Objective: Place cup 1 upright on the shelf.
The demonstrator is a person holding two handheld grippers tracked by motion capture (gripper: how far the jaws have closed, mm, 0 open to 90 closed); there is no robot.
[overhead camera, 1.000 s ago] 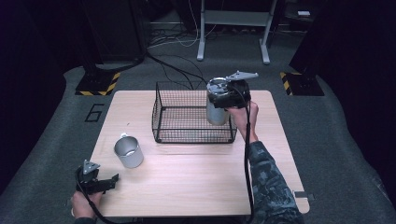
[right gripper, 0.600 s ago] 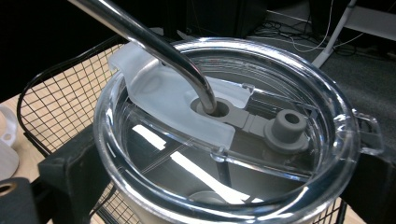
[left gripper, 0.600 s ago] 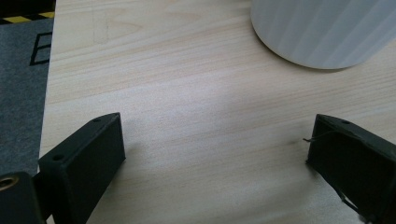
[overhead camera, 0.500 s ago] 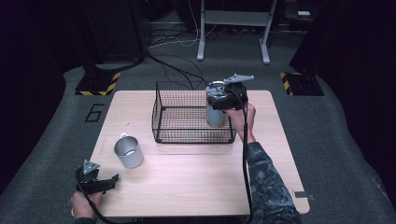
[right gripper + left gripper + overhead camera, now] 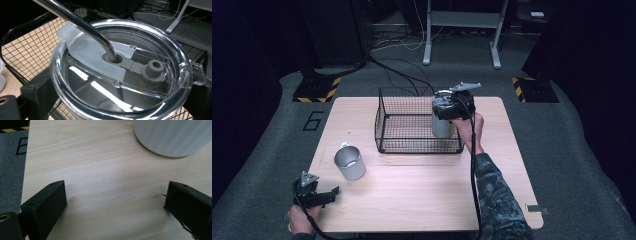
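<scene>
Left claw (image 5: pixel 333 191): held low at the near left corner of the pale wooden desk (image 5: pixel 412 200), jaws spread wide, nothing gripped.
Steel mug (image 5: pixel 349 163): upright on desk, just beyond left claw.
Black wire basket (image 5: pixel 404 120): mid-desk, far side.
Right claw (image 5: pixel 447 111): clamped on steel tumbler with clear lid (image 5: pixel 120 72), held over basket's right end.

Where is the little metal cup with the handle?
In the high view the metal cup stands on the left part of the wooden table, outside the wire basket and just ahead of the left gripper.
</scene>
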